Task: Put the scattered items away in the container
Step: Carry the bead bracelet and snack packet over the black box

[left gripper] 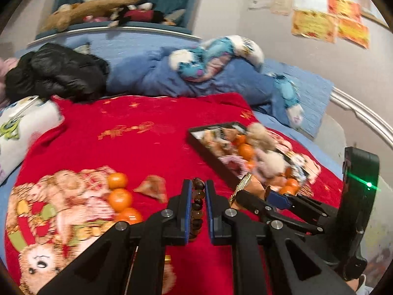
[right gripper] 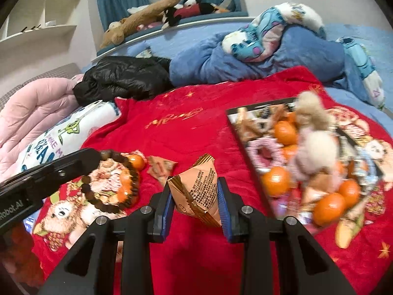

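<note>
gripping a string of dark brown beads, the left hand-held gripper (left gripper: 198, 186) has its blue pads closed tight on the bead bracelet (left gripper: 198, 209), which runs up between them. from the right wrist view the bracelet (right gripper: 115, 179) hangs as a loop off the left tool's black tip, above the red blanket (right gripper: 186, 127).

the right hand-held gripper (right gripper: 195, 186) is clenched on a tan snack packet (right gripper: 196, 191) with printed text and a crimped gold edge, the packet standing up between the two blue pads. in the left wrist view this gripper (left gripper: 255, 191) sits just to the right of the left one, the packet's gold edge (left gripper: 242, 184) showing at its tip.

the container is a shallow black tray (right gripper: 255, 164) lying on the red blanket toward the right. it already holds several mandarins (right gripper: 275, 180), more tan packets, a pink ring-shaped item and pale fluffy toys (right gripper: 316, 147); much of it is blurred. both grippers are near the tray's closer edge but not over it.

still out on the blanket, to the left, are three mandarins (left gripper: 120, 196) in a row and one more tan packet (left gripper: 153, 186) lying just beside them, on a printed teddy bear pattern.

behind the blanket the bed carries a black jacket (left gripper: 56, 71), a rumpled blue quilt (left gripper: 152, 73) and a blue cartoon-print blanket (left gripper: 211, 54). soft toys lie along the headboard ledge (left gripper: 103, 7).
</note>
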Motion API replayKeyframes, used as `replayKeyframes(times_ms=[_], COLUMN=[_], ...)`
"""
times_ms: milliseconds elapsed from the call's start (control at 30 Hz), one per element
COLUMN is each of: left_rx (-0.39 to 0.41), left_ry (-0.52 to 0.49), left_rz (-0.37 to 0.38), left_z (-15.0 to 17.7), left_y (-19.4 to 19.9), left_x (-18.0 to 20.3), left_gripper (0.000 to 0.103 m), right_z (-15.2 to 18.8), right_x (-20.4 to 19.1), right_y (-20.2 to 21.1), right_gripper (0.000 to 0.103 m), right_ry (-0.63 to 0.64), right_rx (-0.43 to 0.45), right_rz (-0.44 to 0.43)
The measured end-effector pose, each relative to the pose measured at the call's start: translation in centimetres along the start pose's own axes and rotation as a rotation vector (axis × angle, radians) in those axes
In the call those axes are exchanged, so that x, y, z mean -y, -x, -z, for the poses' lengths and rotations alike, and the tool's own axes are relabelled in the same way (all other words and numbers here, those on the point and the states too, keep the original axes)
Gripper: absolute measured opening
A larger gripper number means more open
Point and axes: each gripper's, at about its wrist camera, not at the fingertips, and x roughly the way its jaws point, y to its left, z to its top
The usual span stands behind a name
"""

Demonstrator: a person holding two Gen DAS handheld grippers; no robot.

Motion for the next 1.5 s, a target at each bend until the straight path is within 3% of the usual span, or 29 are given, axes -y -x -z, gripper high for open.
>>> replayKeyframes(times_ms=[233,467,633,1167,1500], left_rx=[-0.022,-0.025,-0.006,-0.058,-0.063], left_ry=[-0.049,-0.061,-0.128,-0.222,-0.229], left_rz=[0.121,0.255,0.317,0.309,0.310], left_z=[0.2,0.5,0.5,2.3,2.0], left_y=[-2.0,-3.1,-3.2,-5.8,-5.7], left_x=[6.6,9.9,12.1,16.7,16.8], left_gripper=[0.011,0.011,0.011,0.011,0.011], right_z=[0.8,1.6,1.9,2.4,2.2], right_x=[6.4,12.2,13.8,15.3,15.7], right_y=[4.1,7.3,8.0,8.6,8.5], right_gripper=[0.031,0.032,0.032,0.032,0.032], right_ry=[-0.098,-0.194,-0.180,-0.158,-0.180], right_rx=[0.046,0.080,0.079,0.068,0.073], right_rz=[0.073,0.115,0.146,0.153,0.144])
